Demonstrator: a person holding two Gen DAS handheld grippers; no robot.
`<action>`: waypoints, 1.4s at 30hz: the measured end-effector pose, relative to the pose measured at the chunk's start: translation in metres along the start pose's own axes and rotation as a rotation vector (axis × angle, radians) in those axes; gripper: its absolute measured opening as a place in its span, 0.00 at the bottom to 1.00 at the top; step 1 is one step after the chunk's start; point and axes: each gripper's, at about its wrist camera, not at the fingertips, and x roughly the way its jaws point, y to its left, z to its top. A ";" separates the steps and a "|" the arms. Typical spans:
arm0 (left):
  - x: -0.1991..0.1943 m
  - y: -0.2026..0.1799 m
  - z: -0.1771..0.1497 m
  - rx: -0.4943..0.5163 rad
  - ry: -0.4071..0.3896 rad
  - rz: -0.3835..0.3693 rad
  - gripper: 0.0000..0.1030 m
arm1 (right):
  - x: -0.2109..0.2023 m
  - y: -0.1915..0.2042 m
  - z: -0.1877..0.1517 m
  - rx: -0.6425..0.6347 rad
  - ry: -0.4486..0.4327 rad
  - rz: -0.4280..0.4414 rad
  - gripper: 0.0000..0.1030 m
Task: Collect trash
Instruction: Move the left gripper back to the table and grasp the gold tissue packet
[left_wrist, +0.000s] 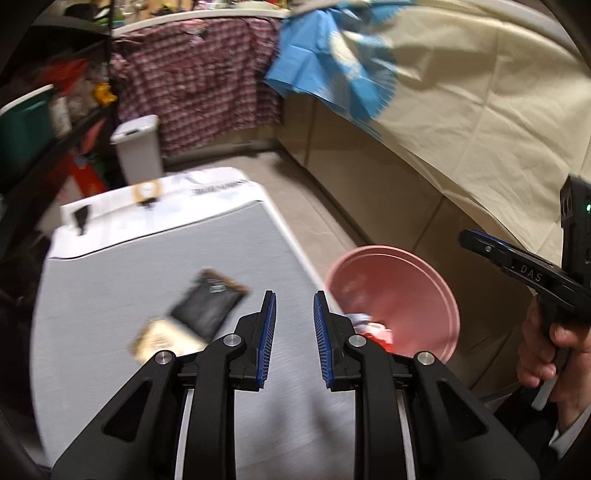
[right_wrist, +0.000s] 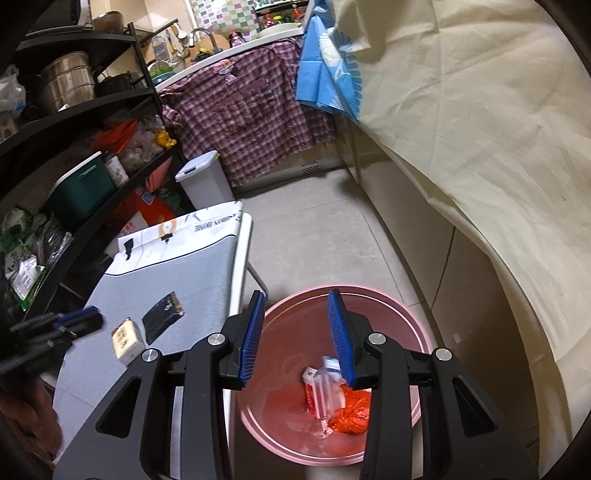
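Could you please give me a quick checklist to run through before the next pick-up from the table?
1. Left gripper open and free of load: ok.
2. Right gripper open, nothing between the fingers: ok; it is above the pink bin.
3. Bin can take more: ok; only a plastic bottle and red wrapper lie at the bottom.
4. Trash left on the table: ok to go on; a black packet and a small beige box lie flat there.
5. Packet and box apart or overlapping: cannot tell, the views disagree.
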 end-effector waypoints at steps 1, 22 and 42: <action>-0.007 0.009 -0.001 -0.007 -0.005 0.010 0.21 | -0.002 0.004 -0.001 -0.009 -0.003 0.007 0.36; 0.055 0.089 -0.044 -0.217 0.064 0.256 0.61 | -0.008 0.064 -0.021 -0.219 -0.046 0.035 0.46; 0.087 0.128 -0.057 -0.387 0.195 0.244 0.60 | 0.026 0.111 -0.031 -0.293 0.010 0.130 0.67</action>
